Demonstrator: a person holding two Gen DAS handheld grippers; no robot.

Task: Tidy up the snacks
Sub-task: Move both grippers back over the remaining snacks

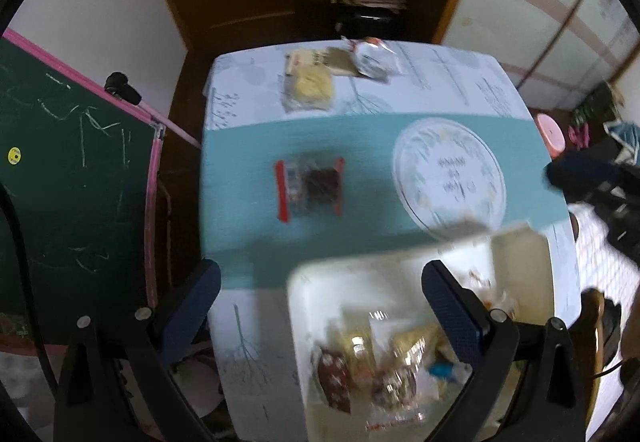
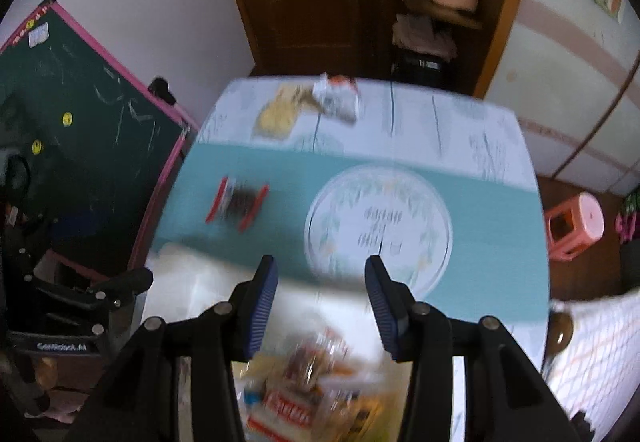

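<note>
Both grippers, left (image 1: 320,306) and right (image 2: 322,306), jaws apart and empty over the white snack bin (image 1: 320,282) at the table's near edge; red-edged packet (image 1: 309,189) mid-table on the teal strip, probably light, crinkly, slippery—pinch a sealed red edge.

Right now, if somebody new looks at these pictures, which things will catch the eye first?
Probably the round patterned plate, lying bare on the teal strip of the table, and left of it the dark snack packet with red edges. Nearest the cameras, a white box crowded with wrapped snacks sits under both open tools.
</note>
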